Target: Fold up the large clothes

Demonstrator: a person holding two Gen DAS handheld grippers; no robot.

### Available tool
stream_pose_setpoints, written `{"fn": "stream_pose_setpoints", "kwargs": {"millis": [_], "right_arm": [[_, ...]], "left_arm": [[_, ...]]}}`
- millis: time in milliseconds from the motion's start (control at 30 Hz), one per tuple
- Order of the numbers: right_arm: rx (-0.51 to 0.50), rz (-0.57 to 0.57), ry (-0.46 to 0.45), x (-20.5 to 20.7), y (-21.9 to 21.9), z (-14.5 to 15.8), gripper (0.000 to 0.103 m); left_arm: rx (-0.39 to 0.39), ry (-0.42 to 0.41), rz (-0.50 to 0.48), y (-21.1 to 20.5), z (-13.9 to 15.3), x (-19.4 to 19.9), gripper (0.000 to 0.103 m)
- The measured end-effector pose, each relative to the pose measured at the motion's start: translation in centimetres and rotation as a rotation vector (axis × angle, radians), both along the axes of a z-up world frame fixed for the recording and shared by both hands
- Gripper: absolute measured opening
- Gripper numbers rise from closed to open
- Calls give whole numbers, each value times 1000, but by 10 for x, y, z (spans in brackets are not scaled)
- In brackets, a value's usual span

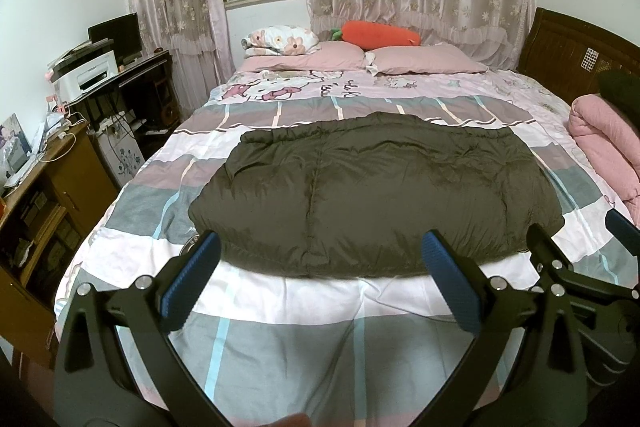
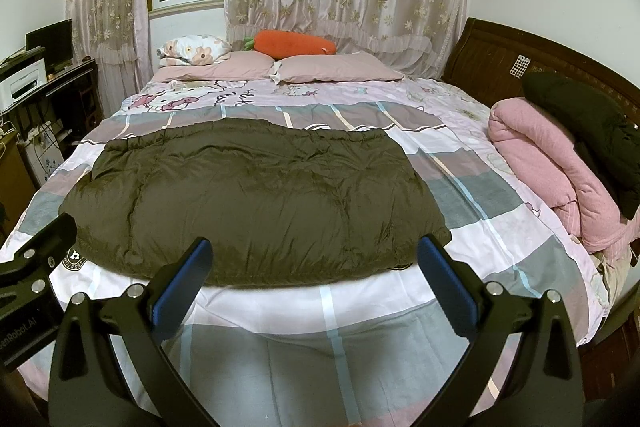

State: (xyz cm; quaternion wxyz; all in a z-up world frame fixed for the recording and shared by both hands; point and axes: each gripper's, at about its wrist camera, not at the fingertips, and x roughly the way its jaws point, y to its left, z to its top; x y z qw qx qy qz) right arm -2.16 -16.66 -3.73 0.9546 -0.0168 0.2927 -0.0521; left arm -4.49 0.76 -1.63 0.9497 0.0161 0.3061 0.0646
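A dark olive puffer jacket (image 1: pixel 360 187) lies folded in a wide flat bundle across the middle of the bed; it also shows in the right wrist view (image 2: pixel 248 199). My left gripper (image 1: pixel 320 247) is open and empty, held above the bed just in front of the jacket's near edge. My right gripper (image 2: pixel 312 251) is open and empty, also just short of the near edge, toward the jacket's right end. The right gripper shows at the right edge of the left wrist view (image 1: pixel 576 259). The left one shows at the left of the right wrist view (image 2: pixel 40 259).
The bed has a plaid pink and grey cover (image 1: pixel 304 347). Two pink pillows (image 1: pixel 420 61) and an orange carrot plush (image 1: pixel 380 33) lie at the far side. A folded pink quilt (image 2: pixel 552 163) and a black garment (image 2: pixel 592 123) lie on the right by the dark wooden headboard (image 2: pixel 500 55). A desk with a printer (image 1: pixel 92 75) stands left.
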Motion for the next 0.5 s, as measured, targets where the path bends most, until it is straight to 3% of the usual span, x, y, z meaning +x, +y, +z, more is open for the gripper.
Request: {"fn": "stream_pose_setpoints", "kwargs": {"millis": [500], "right_arm": [[-2,1,3,0,0,0,102]], "left_arm": [[-13,11,2,2,-9,-2,101]]}}
